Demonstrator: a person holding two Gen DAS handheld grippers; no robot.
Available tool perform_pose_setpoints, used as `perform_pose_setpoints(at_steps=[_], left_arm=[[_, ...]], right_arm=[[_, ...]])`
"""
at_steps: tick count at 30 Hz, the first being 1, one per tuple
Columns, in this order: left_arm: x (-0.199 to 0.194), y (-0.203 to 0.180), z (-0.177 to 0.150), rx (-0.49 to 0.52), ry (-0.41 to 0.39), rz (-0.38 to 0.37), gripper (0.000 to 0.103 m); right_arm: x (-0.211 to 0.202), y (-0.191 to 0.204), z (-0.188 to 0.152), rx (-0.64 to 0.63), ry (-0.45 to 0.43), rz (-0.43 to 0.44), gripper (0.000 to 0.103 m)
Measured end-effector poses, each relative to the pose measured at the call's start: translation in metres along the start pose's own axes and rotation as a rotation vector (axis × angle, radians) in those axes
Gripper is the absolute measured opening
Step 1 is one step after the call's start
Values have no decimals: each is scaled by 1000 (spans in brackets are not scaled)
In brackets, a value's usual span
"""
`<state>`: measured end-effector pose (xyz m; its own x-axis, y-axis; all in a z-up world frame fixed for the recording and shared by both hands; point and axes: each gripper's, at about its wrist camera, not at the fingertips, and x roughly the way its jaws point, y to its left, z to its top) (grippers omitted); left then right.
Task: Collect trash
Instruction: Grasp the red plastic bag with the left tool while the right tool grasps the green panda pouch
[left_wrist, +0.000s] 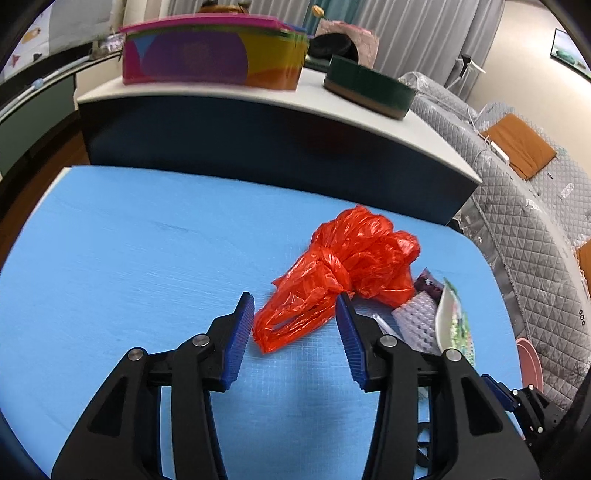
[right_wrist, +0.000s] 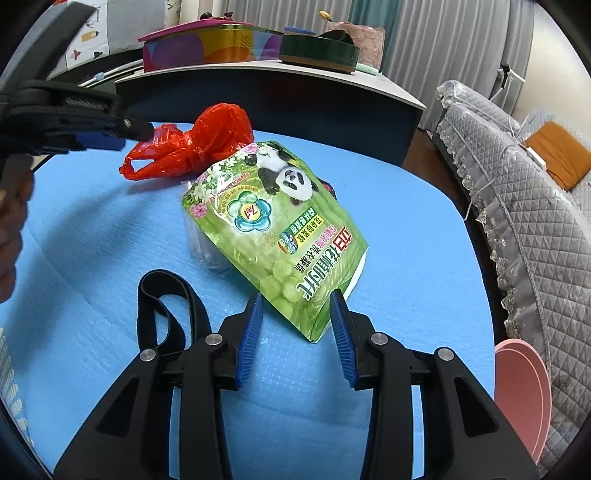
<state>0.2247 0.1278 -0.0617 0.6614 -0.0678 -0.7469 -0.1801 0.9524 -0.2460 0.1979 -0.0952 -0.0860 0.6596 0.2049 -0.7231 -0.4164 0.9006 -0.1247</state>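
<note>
The red plastic bag (left_wrist: 343, 273) is lying crumpled and knotted on the blue mat (left_wrist: 129, 258), and I am taking it as the landmark. The left gripper (left_wrist: 295, 317) is hovering right at the bag's handle end; its jaws are standing about half open, with the loops between them, but the pads are not pressing on the film. Just beside the bag, on the side away from the left gripper, the green panda pouch (right_wrist: 273, 229) is leaning on a clear wrapper (right_wrist: 199, 240). The right gripper (right_wrist: 295, 317) is framing the pouch's near corner, its jaws partly open and holding nothing.

The bag is looking very light, soft and a little slippery, so I think the knot or the bunched handles are giving the safest hold. The pouch seems light, flat and glossy; its stiffer sealed edge is probably the best place to pinch.
</note>
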Motion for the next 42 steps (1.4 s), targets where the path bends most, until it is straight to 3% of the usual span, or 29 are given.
perform_pose_setpoints(at_steps=[10, 19, 25, 27, 30, 31, 32, 42], left_arm=[[15, 0, -2, 0, 39, -29, 43], [10, -15, -3, 65, 47, -49, 9], [-3, -18, -3, 82, 17, -53, 7], [-7, -17, -3, 74, 11, -52, 7], [-16, -16, -2, 50, 6, -56, 7], [-19, -16, -2, 52, -1, -57, 7], [-21, -17, -2, 53, -5, -58, 7], [-30, -11, 5, 38, -19, -76, 7]], right_arm=[[0, -5, 2, -2, -11, -14, 13], [-9, -13, 2, 15, -37, -38, 0], [-21, -17, 2, 25, -68, -43, 0], [-22, -18, 1, 31, -65, -38, 1], [-21, -18, 0, 35, -50, -28, 14], [-22, -16, -1, 33, -53, -27, 33], [-23, -14, -2, 28, -64, -32, 45], [-5, -6, 6, -12, -41, -58, 44]])
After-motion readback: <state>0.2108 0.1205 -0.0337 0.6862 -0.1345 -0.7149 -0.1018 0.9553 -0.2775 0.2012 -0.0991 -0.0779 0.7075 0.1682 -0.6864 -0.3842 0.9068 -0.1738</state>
